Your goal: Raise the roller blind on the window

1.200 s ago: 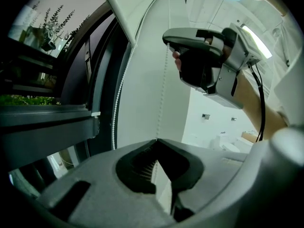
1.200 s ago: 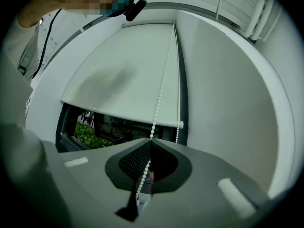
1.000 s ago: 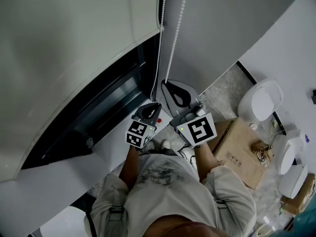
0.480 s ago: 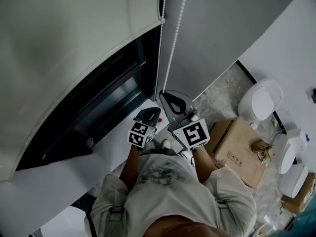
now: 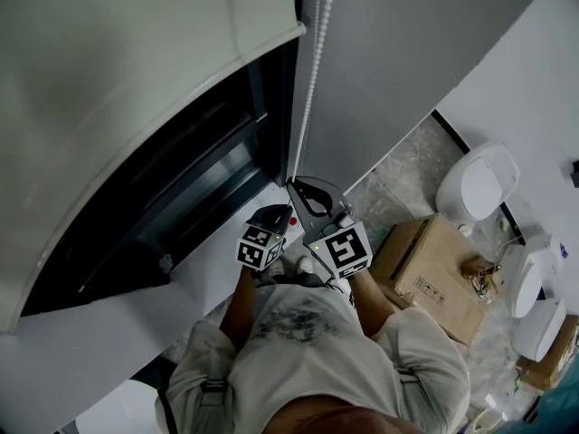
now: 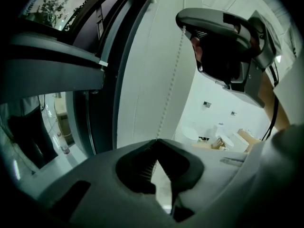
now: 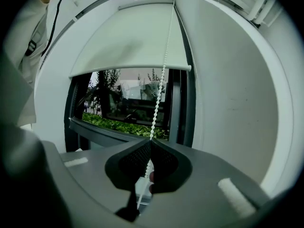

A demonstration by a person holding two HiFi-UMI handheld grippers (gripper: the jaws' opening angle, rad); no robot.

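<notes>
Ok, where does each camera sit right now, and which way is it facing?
Head view: on the person's head, facing steeply down at the window; forearms, shirt, left tongs and right tongs show.
Left gripper view: on the left tongs, looking up the bead chain at the right tongs; own shut tips show.
Right gripper view: on the right tongs, facing the roller blind; own tips clamp the chain.
Shared: all three show the bead chain.
</notes>
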